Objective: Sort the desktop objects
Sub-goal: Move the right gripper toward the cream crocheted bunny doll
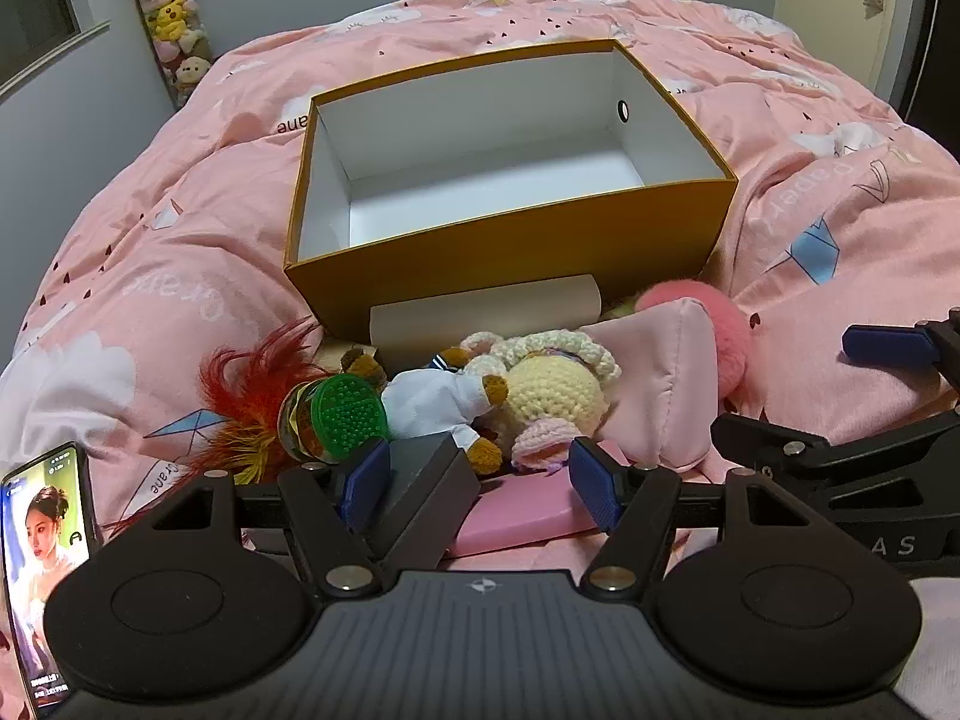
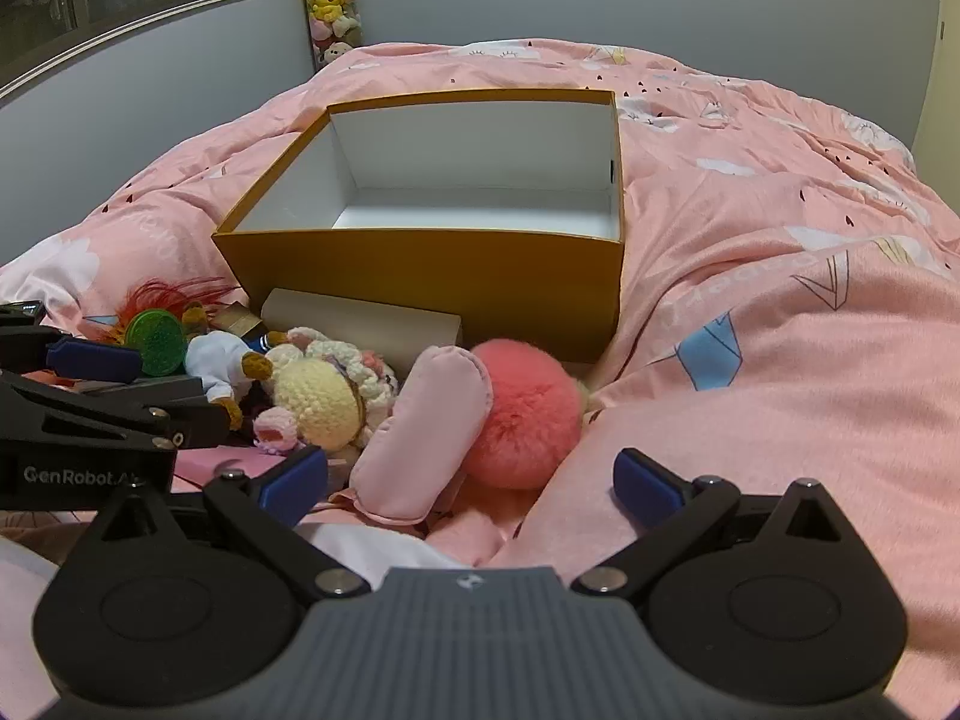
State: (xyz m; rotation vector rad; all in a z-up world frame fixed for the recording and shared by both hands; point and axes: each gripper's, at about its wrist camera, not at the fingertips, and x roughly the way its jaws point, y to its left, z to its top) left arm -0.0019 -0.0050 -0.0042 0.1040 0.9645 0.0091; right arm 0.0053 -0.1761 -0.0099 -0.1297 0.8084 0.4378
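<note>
An empty orange box point(image 1: 510, 252) point(image 2: 432, 276) with a white inside stands on the pink bed. In front of it lies a pile: a crocheted doll point(image 1: 552, 390) point(image 2: 318, 396), a small white-clad plush point(image 1: 432, 402), a green round brush point(image 1: 351, 414) point(image 2: 159, 342), a red feather toy point(image 1: 252, 396), a pink padded pouch point(image 1: 666, 372) point(image 2: 420, 438), a pink pompom point(image 2: 522, 414) and a cardboard tube point(image 1: 486, 312). My left gripper point(image 1: 480, 480) is open over a dark grey block point(image 1: 426, 480) and a pink flat case point(image 1: 522, 516). My right gripper point(image 2: 474, 486) is open just before the pouch and pompom.
A phone point(image 1: 42, 564) with a lit screen lies at the left. A column of plush toys point(image 1: 174, 18) hangs on the far wall. The pink quilt point(image 2: 780, 300) spreads to the right of the box.
</note>
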